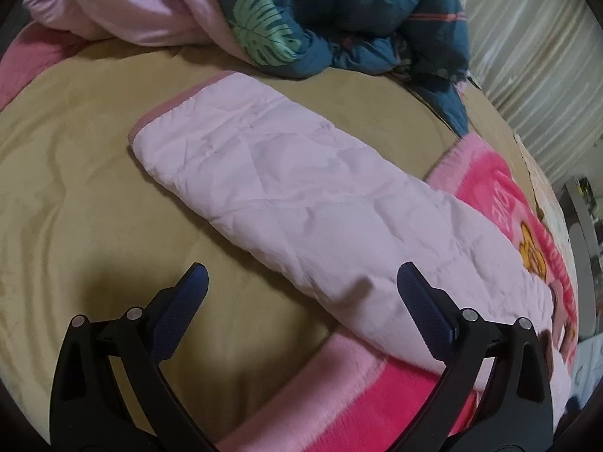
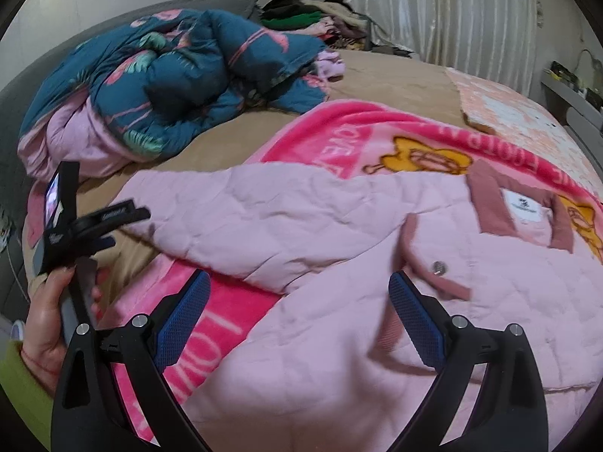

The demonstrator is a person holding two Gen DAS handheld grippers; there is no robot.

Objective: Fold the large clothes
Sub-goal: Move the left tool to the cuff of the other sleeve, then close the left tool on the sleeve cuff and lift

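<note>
A pale pink quilted jacket (image 2: 339, 320) lies spread on a bed, front up, with a darker pink collar (image 2: 486, 207) and a snap button (image 2: 438, 266). Its left sleeve (image 1: 301, 196) stretches out flat over the tan sheet, cuff far from me. My left gripper (image 1: 301, 277) is open and empty, hovering just above the near part of that sleeve; it also shows in the right wrist view (image 2: 94, 226), held by a hand. My right gripper (image 2: 299, 280) is open and empty above the jacket's body.
A bright pink cartoon blanket (image 2: 339, 139) lies under the jacket. A teal leaf-print duvet (image 2: 181, 75) with a pink lining is heaped at the bed's far side. A pile of clothes (image 2: 320, 15) sits by the white curtain (image 2: 452, 11). Tan sheet (image 1: 75, 188) stretches to the left.
</note>
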